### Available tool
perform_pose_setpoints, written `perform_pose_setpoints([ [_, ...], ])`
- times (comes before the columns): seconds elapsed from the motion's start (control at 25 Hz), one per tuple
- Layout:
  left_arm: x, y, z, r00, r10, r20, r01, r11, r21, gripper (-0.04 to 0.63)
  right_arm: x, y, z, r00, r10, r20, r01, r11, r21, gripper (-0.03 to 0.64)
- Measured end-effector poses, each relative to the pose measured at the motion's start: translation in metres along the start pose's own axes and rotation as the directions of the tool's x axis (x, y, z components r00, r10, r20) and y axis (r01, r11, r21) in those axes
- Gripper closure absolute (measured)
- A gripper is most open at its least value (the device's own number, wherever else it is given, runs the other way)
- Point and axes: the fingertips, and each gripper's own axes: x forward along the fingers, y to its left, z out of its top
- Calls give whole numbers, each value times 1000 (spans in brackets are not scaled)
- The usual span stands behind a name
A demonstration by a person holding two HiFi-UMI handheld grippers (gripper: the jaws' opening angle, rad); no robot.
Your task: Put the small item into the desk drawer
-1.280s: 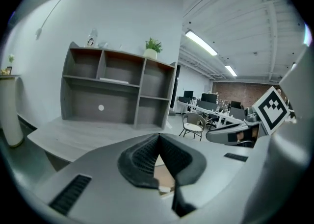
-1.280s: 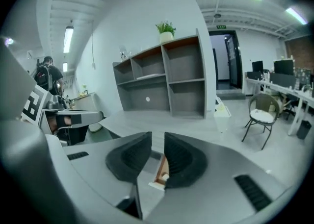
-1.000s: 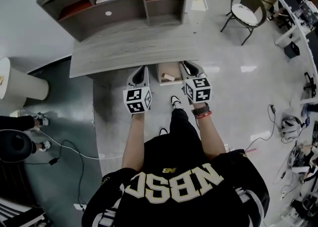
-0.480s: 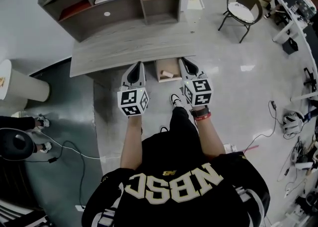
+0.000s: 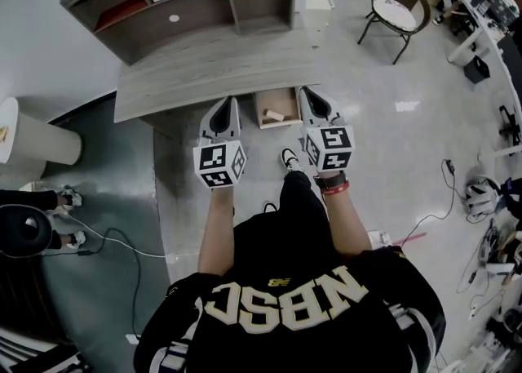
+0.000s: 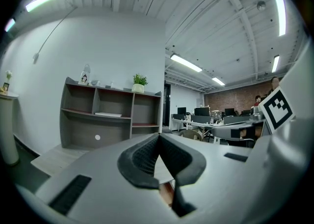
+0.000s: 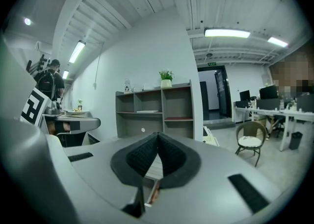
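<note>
Resting on the floor of the open drawer (image 5: 272, 100), the small item (image 5: 277, 116) is in the same spot as a moment ago, and nothing is touching it. What has changed is around it. The jaws of our right hand-held gripper (image 5: 306, 94) have just been closing with nothing between them, and now their tips are pressed together. Our left hand-held gripper (image 5: 229, 104) has its jaws together too, and it holds nothing. Both have come up a little, toward the front edge of the table (image 5: 204, 73). We think this means the putting-in part is done, because the item is inside and we have let go of it. The drawer is still pulled out, so we guess pushing it in is the job that is left. The item lies between our two hand-held grippers, a bit closer to us than their tips. It is near the right one and a little farther from the left one, and it seems lower than both.
</note>
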Motion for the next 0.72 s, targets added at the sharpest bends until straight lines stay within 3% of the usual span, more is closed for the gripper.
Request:
perform_pose_setpoints([
  [0.32, 7, 2, -14, 1000, -4, -28, 3, 1000, -27, 583, 7, -10, -12, 1000, -7, -28, 7, 1000, 12, 609],
  [0.72, 50, 14, -55, 996, 8, -90, -15, 997, -79, 583, 55, -25, -55, 991, 27, -135, -32, 999, -36, 609],
])
